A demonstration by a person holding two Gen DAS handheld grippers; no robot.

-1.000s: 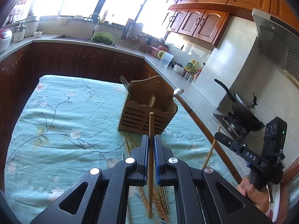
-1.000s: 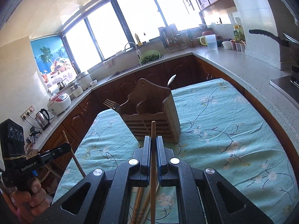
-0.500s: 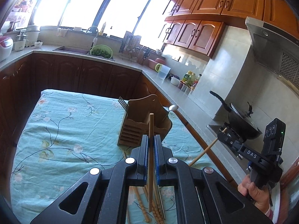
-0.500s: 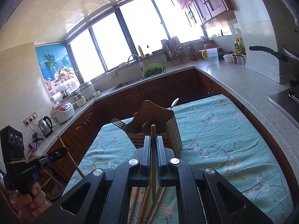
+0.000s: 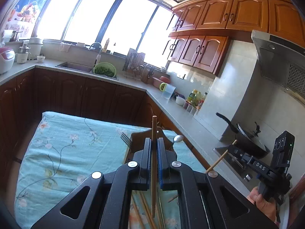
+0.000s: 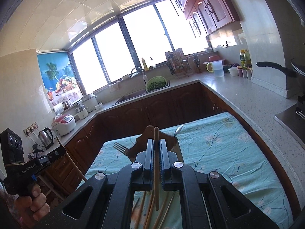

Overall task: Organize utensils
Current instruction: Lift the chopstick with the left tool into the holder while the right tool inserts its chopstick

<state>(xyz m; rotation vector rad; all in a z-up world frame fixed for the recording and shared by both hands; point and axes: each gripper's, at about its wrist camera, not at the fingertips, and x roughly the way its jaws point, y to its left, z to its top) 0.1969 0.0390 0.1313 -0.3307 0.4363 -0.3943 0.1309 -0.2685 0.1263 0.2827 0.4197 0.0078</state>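
Observation:
My left gripper is shut on a wooden chopstick that points forward and up. My right gripper is shut on another wooden chopstick; it shows from the side in the left wrist view. A wooden utensil holder stands on the table, mostly hidden behind both grippers, with a fork and a spoon sticking out. Several loose chopsticks lie on the cloth below the grippers. Both grippers are held above the table, near the holder.
The table wears a teal floral cloth. Dark cabinets and a grey counter wrap around it. A sink with a green colander, a jug, bottles and a wok on the stove stand on the counter.
Both grippers have risen and tilted up, each still holding its chopstick. The holder has sunk lower in both views and is now largely hidden behind the fingers.

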